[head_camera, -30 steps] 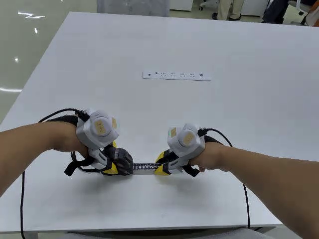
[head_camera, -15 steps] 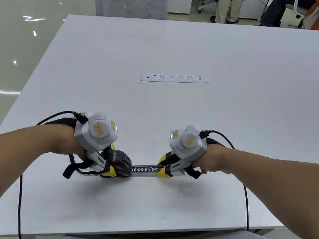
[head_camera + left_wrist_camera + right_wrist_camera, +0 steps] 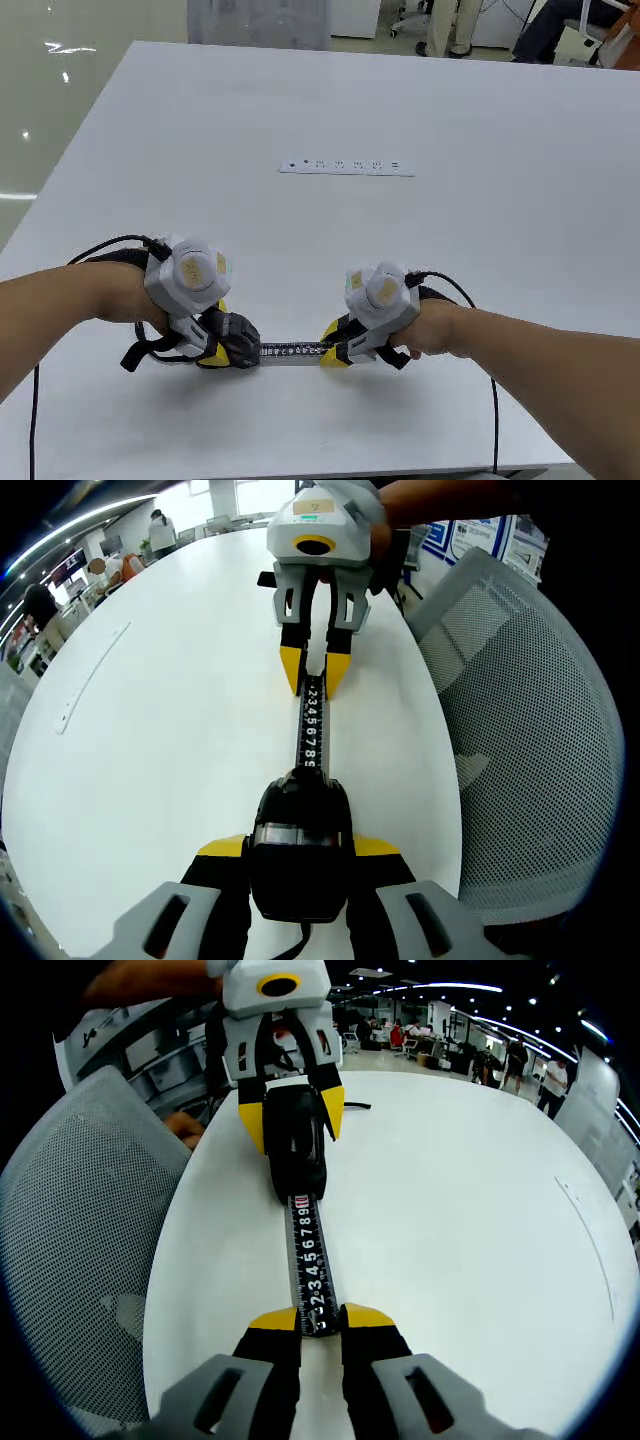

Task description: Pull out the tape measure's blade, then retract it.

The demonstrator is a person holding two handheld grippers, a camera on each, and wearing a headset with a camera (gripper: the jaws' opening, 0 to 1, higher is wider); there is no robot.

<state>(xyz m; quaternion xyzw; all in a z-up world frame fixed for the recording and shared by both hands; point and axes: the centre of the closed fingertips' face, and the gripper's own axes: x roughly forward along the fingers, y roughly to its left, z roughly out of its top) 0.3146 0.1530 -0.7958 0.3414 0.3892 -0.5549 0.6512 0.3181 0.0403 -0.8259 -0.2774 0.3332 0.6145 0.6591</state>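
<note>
White workbench (image 3: 430, 110) runs all the way out, and right at its near edge is the tape measure's case (image 3: 300, 845), black and chunky, down at the table top. The blade (image 3: 311, 1260) is run out a short way to the person's right, digits one to nine showing. Case first: it looks like a hard, rubber-skinned block with some weight in it, so it should take a firm squeeze on its two flat flanks without slipping. That is just where the left gripper (image 3: 300, 848) has it, yellow-tipped jaws clamped either side, the mouth of the case left free. Now the blade: thin, cupped steel, stiff over a span this short but likely to kink if bent sideways. It is presumably spring-loaded too, so I'd expect it to whip home if let go. The sound place to take it is the very tip, at the end hook, and the right gripper (image 3: 318, 1318) is there, jaws nipped narrow on that tip, the blade lying along the table. The pull looks barely begun, with the retract to come. Further out, a white power strip (image 3: 347, 166) lies mid-table, well apart. A black cable (image 3: 100, 245) trails from the left gripper, and a grey mesh chair (image 3: 520, 730) stands beside the bench edge.
</note>
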